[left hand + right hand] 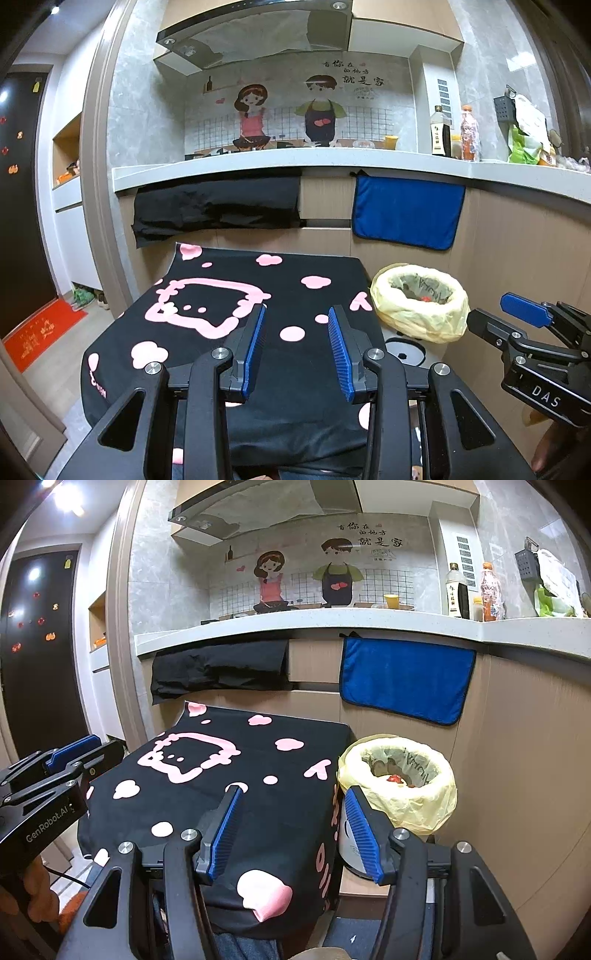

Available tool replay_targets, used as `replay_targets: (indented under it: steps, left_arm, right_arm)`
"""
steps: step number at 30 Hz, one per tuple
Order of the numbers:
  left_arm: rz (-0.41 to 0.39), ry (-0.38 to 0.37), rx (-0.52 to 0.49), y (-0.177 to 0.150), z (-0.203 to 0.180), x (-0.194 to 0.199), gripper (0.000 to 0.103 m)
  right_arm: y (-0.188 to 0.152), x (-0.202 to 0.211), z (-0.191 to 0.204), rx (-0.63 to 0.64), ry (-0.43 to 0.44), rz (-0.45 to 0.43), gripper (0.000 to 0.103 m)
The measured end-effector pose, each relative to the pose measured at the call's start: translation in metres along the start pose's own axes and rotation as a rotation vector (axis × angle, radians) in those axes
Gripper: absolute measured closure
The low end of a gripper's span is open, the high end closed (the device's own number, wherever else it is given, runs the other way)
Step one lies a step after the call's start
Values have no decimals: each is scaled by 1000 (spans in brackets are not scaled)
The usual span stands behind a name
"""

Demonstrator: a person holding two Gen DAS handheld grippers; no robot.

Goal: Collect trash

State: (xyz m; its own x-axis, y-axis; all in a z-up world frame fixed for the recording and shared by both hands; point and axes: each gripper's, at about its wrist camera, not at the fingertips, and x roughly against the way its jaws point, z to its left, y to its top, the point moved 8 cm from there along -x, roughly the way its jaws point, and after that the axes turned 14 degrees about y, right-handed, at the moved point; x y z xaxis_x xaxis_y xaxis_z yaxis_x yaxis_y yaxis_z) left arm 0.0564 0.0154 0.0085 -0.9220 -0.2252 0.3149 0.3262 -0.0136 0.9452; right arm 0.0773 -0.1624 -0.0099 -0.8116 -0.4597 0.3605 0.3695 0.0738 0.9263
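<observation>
**Both grippers empty, bin ahead-right**

Left gripper [296, 314]: jaws parted, nothing between the blue pads, hovering over black cloth with pink prints [236, 295]. Right gripper [291, 797]: jaws spread wide, also released, straddling the cloth's right edge. Trash bin [400, 775] just beyond the right finger, lined with a yellow bag [439, 805], scraps visible inside; from the left gripper, ahead and to the right, touching the cloth's edge. Farther out: blue towel [408, 210] and black cloth [218, 206] hanging from the counter [258, 162], bottles on top.

left wrist, right wrist: forward over table [295, 295] | shared: bin [419, 301]
</observation>
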Motion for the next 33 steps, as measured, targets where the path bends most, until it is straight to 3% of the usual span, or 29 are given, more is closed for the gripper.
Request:
replay_targets:
  steps: [33]
  left_arm:
    - [7, -34, -13, -8, -12, 4, 67]
  right_arm:
    - [-2, 4, -7, -3, -35, -2, 48]
